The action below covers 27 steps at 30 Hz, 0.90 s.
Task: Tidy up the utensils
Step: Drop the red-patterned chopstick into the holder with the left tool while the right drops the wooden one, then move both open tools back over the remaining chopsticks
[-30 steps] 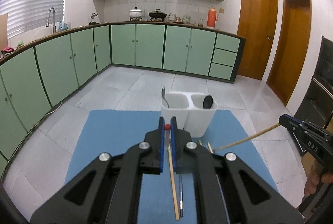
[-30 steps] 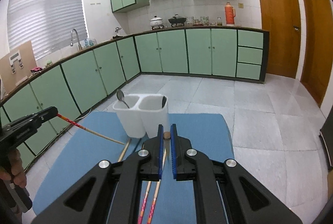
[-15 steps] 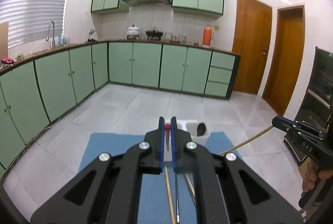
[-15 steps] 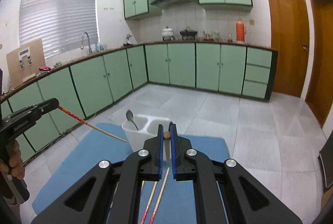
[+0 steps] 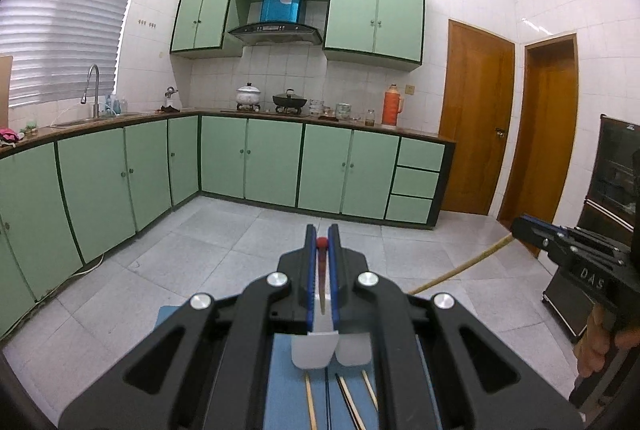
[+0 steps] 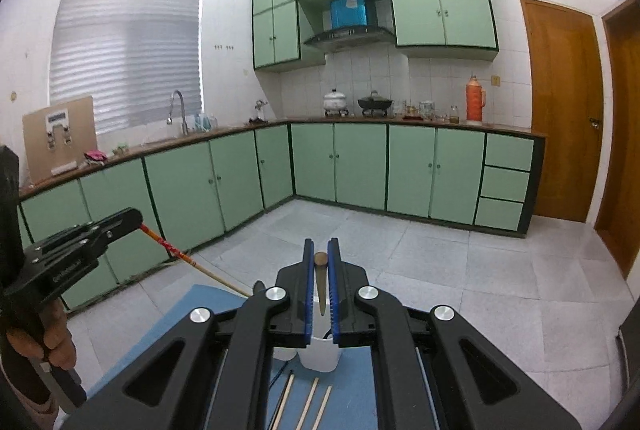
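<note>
My left gripper (image 5: 321, 242) is shut on a red-tipped chopstick (image 5: 321, 270) and holds it above the white two-compartment utensil holder (image 5: 312, 350). It also shows in the right wrist view (image 6: 132, 218) with the red-patterned chopstick (image 6: 176, 254) slanting down toward the holder. My right gripper (image 6: 321, 258) is shut on a plain wooden chopstick (image 6: 321, 286) over the holder (image 6: 318, 354). It shows in the left wrist view (image 5: 520, 226) with its chopstick (image 5: 460, 270). Loose chopsticks (image 5: 348, 402) lie on the blue mat (image 5: 284, 390) in front of the holder.
More loose chopsticks (image 6: 310, 406) lie on the blue mat (image 6: 160, 342) below my right gripper. Green cabinets (image 5: 272, 166) line the far walls. A black cabinet (image 5: 612, 198) stands at the right. Grey tiled floor surrounds the mat.
Both grippers have risen and tilted up with their chopsticks. The holder has dropped from mid-view to beneath the fingers, and more of the kitchen walls shows.
</note>
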Motion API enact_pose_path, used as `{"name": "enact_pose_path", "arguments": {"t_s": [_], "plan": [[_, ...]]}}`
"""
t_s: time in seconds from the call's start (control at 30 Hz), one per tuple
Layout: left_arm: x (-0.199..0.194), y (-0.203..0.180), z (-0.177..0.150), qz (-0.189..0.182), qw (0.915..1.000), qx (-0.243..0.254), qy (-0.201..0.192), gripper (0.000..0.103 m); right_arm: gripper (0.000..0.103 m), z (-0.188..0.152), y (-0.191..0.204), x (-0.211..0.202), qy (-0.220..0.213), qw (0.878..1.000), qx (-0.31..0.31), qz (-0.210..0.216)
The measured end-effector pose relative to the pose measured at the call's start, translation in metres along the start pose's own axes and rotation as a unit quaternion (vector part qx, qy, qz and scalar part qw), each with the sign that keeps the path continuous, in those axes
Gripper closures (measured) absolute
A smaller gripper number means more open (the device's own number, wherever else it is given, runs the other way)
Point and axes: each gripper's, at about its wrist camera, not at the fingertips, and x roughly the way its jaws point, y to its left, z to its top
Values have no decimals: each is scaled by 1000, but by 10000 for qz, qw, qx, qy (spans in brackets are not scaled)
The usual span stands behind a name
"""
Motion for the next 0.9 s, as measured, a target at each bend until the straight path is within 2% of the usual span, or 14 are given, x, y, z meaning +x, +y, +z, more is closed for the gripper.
{"name": "enact_pose_path", "arguments": {"t_s": [0.3, 0.6, 0.67, 0.73, 0.77, 0.87, 0.9], "plan": [[85, 5, -28, 90, 9981, 30, 606, 98, 97, -23, 8, 77, 659, 9978, -1, 84], [109, 15, -50, 80, 9952, 50, 978, 97, 96, -48, 10, 104, 1038, 9943, 29, 236], [111, 18, -52, 83, 9946, 31, 1036, 91, 96, -50, 9, 105, 1076, 9938, 30, 269], [107, 22, -55, 94, 9946, -34, 1038, 67, 95, -51, 8, 104, 1069, 9939, 57, 278], [104, 23, -56, 85, 9948, -66, 1008, 63, 93, -51, 8, 102, 1041, 9941, 68, 291], [93, 26, -56, 83, 9957, -100, 913, 53, 74, -51, 6, 89, 894, 9958, 67, 212], [86, 29, -57, 108, 9961, -117, 866, 49, 63, -52, 6, 82, 814, 9966, 58, 121]]}}
